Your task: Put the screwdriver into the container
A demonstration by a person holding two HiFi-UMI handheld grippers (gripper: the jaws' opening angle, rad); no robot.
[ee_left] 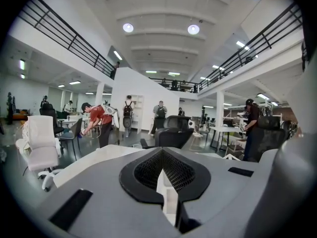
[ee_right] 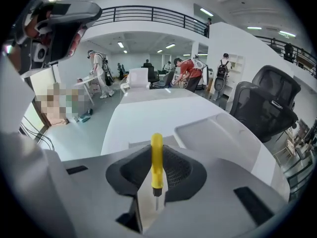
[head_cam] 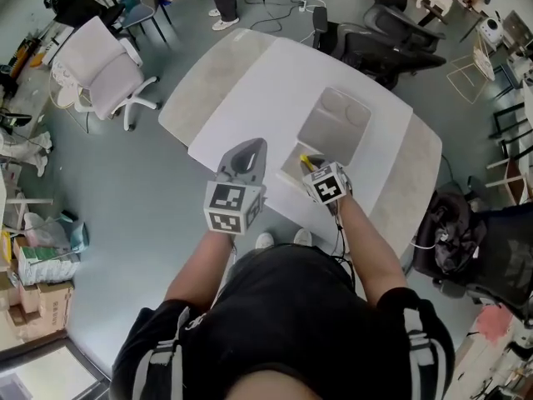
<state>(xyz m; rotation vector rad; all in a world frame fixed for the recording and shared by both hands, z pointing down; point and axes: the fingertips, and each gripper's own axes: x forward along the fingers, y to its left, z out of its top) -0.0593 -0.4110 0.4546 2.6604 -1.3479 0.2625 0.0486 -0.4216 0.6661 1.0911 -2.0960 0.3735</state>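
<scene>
A yellow-handled screwdriver [ee_right: 156, 157] stands upright between the pads of my right gripper [ee_right: 154, 192], metal tip down, and the gripper is shut on it. In the head view this right gripper [head_cam: 310, 167] hovers over the table's near edge, with the screwdriver [head_cam: 306, 162] poking out just short of the grey container [head_cam: 333, 136]. In the right gripper view the container [ee_right: 233, 143] lies ahead and to the right, nothing inside it. My left gripper [head_cam: 252, 150] is held up to the left of the container. In its own view the left gripper [ee_left: 166, 182] is shut with nothing in it.
The white table [head_cam: 250, 98] has rounded beige ends. A small flat grey tray [head_cam: 291, 163] lies at the container's near end. Black office chairs [head_cam: 391, 44] stand beyond the table, a white chair [head_cam: 104, 65] at far left. People stand in the room [ee_left: 96, 123] behind.
</scene>
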